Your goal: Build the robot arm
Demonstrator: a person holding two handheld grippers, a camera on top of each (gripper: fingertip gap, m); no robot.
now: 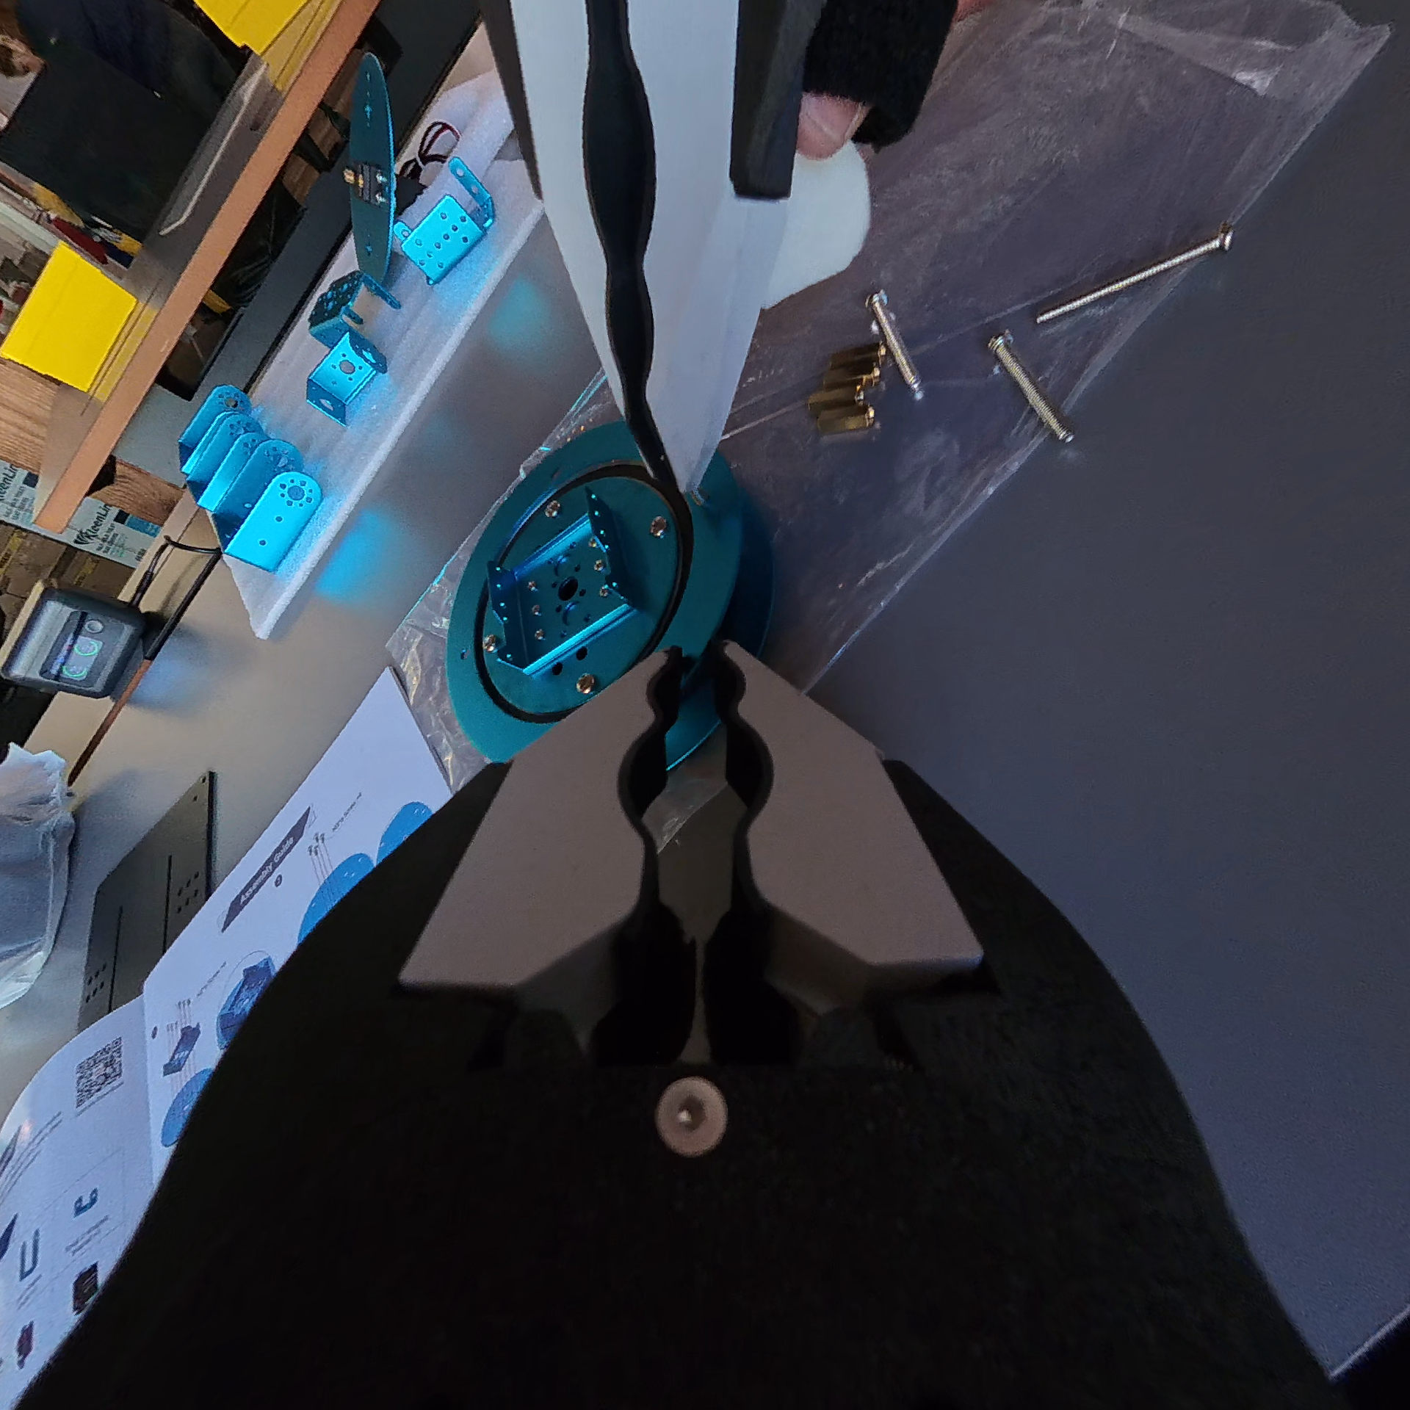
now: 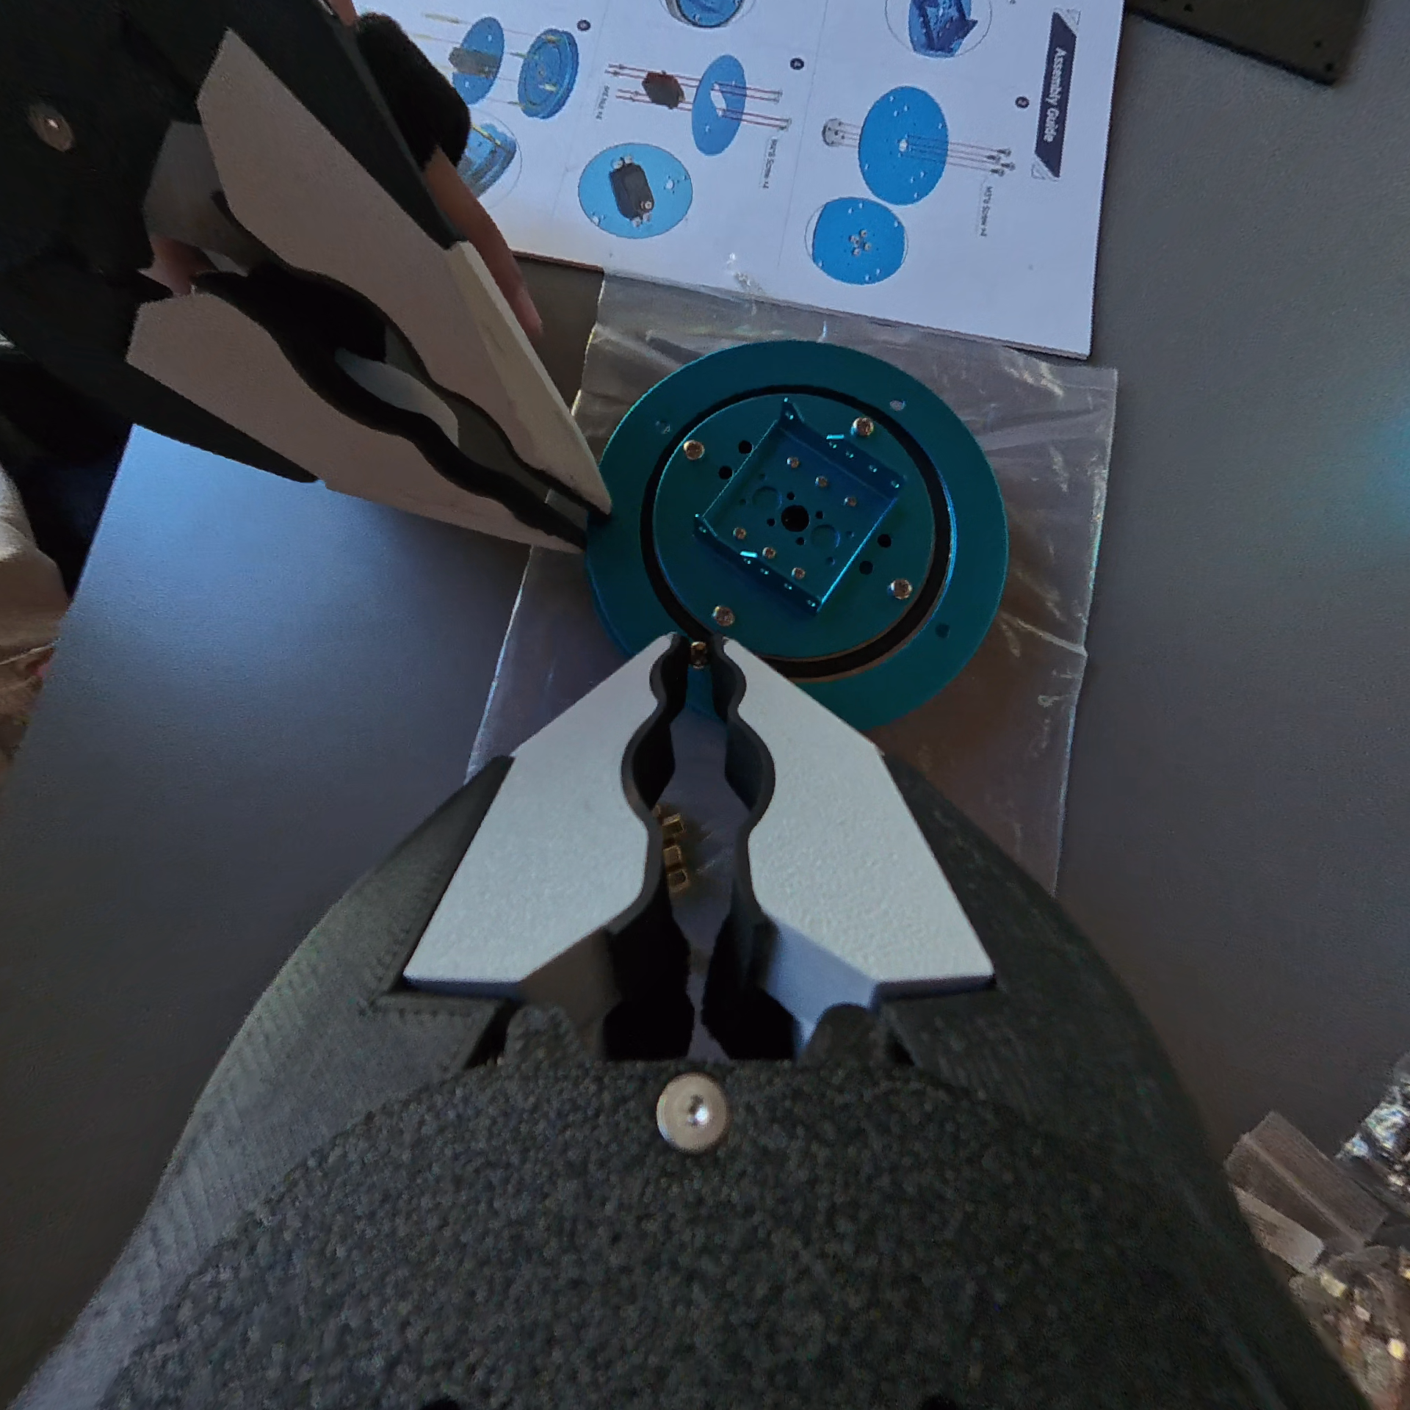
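Observation:
A teal round disc [image 1: 473, 610] [image 2: 969, 549] lies on a clear plastic bag [image 2: 1053, 458], with a blue U-bracket [image 1: 564, 595] [image 2: 797, 519] screwed to its middle. My left gripper [image 1: 698, 656] is shut on the disc's rim; it also shows in the right wrist view [image 2: 595, 530], coming in from the upper left. My right gripper [image 2: 698, 648] pinches a small brass fastener [image 2: 698, 653] at the disc's rim. It also shows in the left wrist view [image 1: 675, 484], tips down on the far rim.
Brass standoffs [image 1: 847, 389] and silver screws [image 1: 1030, 385] lie on the bag, and a long screw [image 1: 1129, 278] lies beyond it. A printed assembly sheet [image 2: 839, 114] lies beside the disc. Blue brackets [image 1: 252, 496] sit on white foam at the left. A black plate [image 1: 152, 877] is near. Spacing between my two grippers at the tips: around 5 cm. The blue U-bracket [image 2: 797, 519] is about 5 cm from both grippers' fingertips. My left wrist view [image 1: 568, 590] looks at it from another angle.

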